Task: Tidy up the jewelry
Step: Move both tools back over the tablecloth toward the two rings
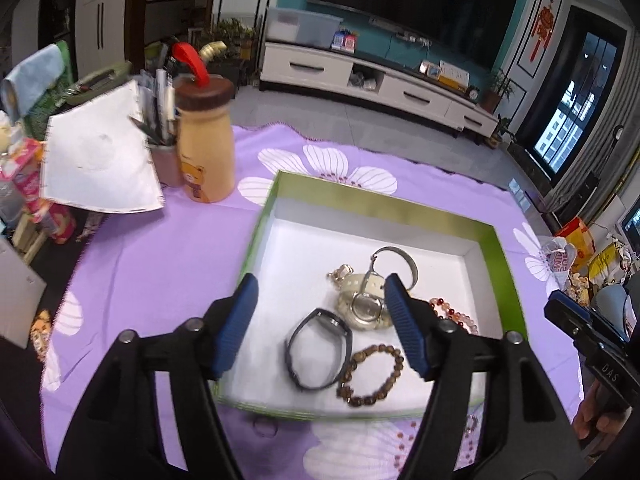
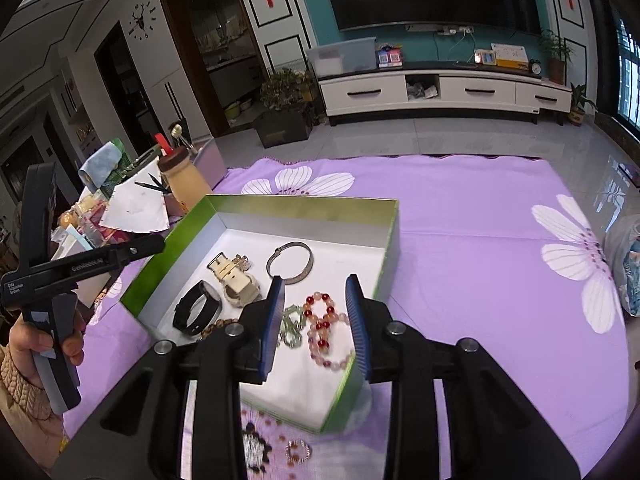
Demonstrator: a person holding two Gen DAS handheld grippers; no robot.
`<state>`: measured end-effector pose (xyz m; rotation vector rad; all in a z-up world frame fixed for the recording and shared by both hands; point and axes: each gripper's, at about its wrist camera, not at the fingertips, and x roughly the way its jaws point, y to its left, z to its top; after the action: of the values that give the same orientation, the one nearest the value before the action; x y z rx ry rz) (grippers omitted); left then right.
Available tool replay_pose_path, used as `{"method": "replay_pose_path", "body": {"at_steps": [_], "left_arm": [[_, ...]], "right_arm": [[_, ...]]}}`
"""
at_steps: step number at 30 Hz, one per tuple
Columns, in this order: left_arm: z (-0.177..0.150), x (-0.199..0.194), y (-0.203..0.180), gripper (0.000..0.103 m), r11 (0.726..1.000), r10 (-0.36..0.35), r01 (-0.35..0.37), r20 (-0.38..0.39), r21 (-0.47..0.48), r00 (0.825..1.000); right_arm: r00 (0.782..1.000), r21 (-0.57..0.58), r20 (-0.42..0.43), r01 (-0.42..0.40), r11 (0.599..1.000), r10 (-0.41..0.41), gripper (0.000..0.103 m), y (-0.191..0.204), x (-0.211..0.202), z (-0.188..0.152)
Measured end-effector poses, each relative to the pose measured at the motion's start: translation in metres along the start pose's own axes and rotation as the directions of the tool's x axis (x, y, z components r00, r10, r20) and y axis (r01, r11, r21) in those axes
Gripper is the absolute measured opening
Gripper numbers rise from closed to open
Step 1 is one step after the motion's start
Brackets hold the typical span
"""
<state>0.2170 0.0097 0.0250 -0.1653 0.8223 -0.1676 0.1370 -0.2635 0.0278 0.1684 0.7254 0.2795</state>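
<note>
**Jewelry in the green box, with both tongs held above it**

The jewelry lies loose on the white floor of a shallow green-walled box, which rests on a purple flowered cloth covering the desk. Left wrist view: a black band lies near the front wall, touching a brown bead bracelet on its right; behind them sits a cream-strapped watch, with a thin silver bangle farther back and a small gold piece beside it. A red and pink bead bracelet lies toward the right wall, partly hidden by the right finger.

The left tongs stand wide open and empty — the black band and the watch appear in the gap between the blue pads, though nothing touches them. Right wrist view: the right tongs are partly open and also grip nothing; the red and pink bead bracelet and a pale green bracelet show between the fingers, lying in the box's near corner. Whether the fingertips hang just above the box floor or well clear of it cannot be judged.

Outside the box, small beaded pieces lie blurred on the cloth below the front wall. At the cloth's far left stand a tan bottle with a brown cap, a pen cup and a white sheet — apart from the box. A hand grips the left tool's handle.
</note>
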Motion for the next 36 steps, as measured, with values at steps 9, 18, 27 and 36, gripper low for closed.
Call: {"method": "replay_pose_path", "body": {"at_steps": [9, 18, 27, 36], "left_arm": [[-0.048, -0.052, 0.029, 0.094, 0.997, 0.032, -0.031, 0.008, -0.064, 0.999], [-0.103, -0.052, 0.039, 0.101, 0.995, 0.01, -0.018, -0.089, -0.095, 0.996], [-0.14, -0.055, 0.035, 0.101, 0.997, 0.011, -0.018, -0.095, -0.075, 0.995], [-0.154, -0.047, 0.043, 0.101, 0.995, 0.04, -0.05, -0.118, -0.088, 0.992]], "right_arm": [[0.999, 0.002, 0.002, 0.038, 0.999, -0.038, 0.042, -0.004, -0.048, -0.035], [0.995, -0.008, -0.09, 0.039, 0.999, -0.04, 0.065, 0.012, -0.054, -0.084], [0.982, -0.03, -0.186, 0.032, 0.999, -0.037, 0.065, 0.03, -0.027, -0.124], [0.976, -0.043, -0.211, 0.044, 0.998, -0.052, 0.065, 0.035, -0.003, -0.134]]}}
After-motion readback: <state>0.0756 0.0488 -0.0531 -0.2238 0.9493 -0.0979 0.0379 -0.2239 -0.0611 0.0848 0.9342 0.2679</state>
